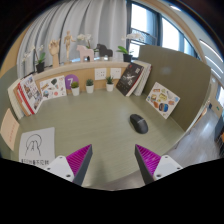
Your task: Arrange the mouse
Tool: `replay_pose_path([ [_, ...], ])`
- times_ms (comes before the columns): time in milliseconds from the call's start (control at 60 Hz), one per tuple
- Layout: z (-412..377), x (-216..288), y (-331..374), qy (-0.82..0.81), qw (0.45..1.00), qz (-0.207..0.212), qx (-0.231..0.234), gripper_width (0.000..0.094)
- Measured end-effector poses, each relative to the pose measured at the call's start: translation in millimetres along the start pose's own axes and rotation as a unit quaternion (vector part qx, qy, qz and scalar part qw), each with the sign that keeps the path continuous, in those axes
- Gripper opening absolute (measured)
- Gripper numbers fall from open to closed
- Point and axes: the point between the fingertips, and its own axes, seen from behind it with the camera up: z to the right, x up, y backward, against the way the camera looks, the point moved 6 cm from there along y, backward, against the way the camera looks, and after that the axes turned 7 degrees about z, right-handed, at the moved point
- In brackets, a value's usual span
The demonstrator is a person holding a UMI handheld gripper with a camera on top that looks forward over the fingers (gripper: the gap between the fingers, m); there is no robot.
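A dark grey computer mouse [139, 123] lies on the greenish-grey table [95, 125], beyond my fingers and off to the right of them. My gripper [112, 160] hangs open above the table's near part, its two magenta pads [149, 159] wide apart with only bare table between them. Nothing is held.
Leaning picture cards and books line the back partition [130, 78] and the left side [30, 95], with small potted plants [90, 87] between them. A colourful card [163, 98] leans at the right. A white sheet [36, 146] lies near the left finger. Windows sit behind.
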Motion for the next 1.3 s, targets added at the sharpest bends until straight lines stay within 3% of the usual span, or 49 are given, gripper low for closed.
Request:
replay_pose_path([
  [217, 85.5, -38.9, -58.2, 0.026, 0.998, -0.06, 0.012, 0.0854],
  [417, 133.2, -28.4, -114.4, 0.052, 0.995, -0.063, 0.057, 0.0852],
  [683, 135.2, 6.9, -188.9, 0.047, 0.991, -0.065, 0.107, 0.084],
  [783, 128.3, 15.2, -203.8, 0.043, 0.989, -0.07, 0.122, 0.0751],
  [917, 119.4, 20.0, -210.8, 0.052, 0.987, -0.072, 0.134, 0.0477],
  [1067, 119.2, 19.7, -211.5, 0.063, 0.986, -0.08, 0.131, 0.0406],
  [1200, 119.4, 20.2, -210.8, 0.063, 0.984, -0.099, 0.13, 0.0277],
  [1300, 118.3, 23.0, -210.8, 0.07, 0.984, -0.111, 0.12, 0.0258],
])
